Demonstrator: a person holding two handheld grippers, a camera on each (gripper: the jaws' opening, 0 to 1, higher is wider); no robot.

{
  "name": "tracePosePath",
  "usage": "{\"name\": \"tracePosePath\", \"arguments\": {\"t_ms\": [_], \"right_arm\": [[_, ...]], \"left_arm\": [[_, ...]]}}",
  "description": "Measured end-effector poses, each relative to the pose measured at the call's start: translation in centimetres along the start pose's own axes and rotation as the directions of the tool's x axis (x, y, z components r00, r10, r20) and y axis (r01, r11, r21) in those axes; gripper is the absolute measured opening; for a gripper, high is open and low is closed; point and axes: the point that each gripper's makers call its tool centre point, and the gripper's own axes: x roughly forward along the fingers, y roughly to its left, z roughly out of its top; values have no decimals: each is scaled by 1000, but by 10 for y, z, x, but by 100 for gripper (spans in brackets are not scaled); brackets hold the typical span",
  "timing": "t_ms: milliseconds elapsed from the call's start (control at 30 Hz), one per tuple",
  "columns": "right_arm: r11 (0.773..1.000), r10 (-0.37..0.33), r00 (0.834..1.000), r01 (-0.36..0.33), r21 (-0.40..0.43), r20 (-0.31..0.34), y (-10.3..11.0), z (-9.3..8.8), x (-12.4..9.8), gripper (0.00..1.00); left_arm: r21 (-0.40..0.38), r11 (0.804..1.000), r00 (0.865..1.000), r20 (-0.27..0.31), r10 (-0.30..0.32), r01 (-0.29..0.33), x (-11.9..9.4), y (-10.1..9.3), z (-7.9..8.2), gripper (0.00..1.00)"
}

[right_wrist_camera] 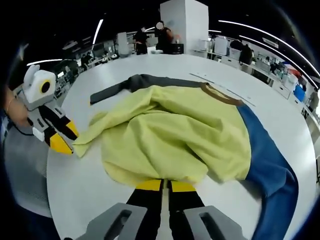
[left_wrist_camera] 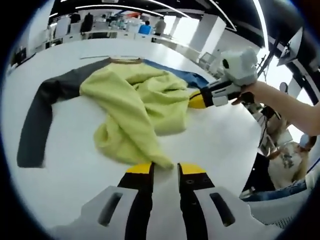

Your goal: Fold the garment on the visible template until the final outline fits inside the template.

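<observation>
Both tongs point(left_wrist_camera: 165, 168) point(right_wrist_camera: 165, 186) pinch the yellow garment's point(left_wrist_camera: 140, 100) edge, nearly closed.

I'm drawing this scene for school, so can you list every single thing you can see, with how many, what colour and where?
garment: one, yellow body with a brown collar, crumpled in the middle of the table
grey sleeve: one, dark grey, stretched flat away from the yellow body
blue sleeve: one, blue, stretched flat on the opposite side
table: one, white, under the garment
people: a few, dark clothes, far off by desks in the background
left gripper: one, yellow tips on black and white, at a corner of the yellow cloth
right gripper: one, same colours, at the garment's hem
person's hand: one, holding the right gripper
</observation>
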Motion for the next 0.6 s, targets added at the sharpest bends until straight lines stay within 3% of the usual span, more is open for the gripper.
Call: {"name": "tracePosePath", "arguments": {"t_ms": [200, 600], "right_arm": [[1000, 1, 1000, -1, -3, 2, 0, 0, 0, 0], [1000, -11, 1000, 11, -24, 14, -1, -2, -6, 0]], "left_arm": [[-11, 1000, 1000, 0, 7, -7, 1, -1, -3, 2], [12, 1000, 999, 18, -27, 27, -11, 1, 7, 0]]}}
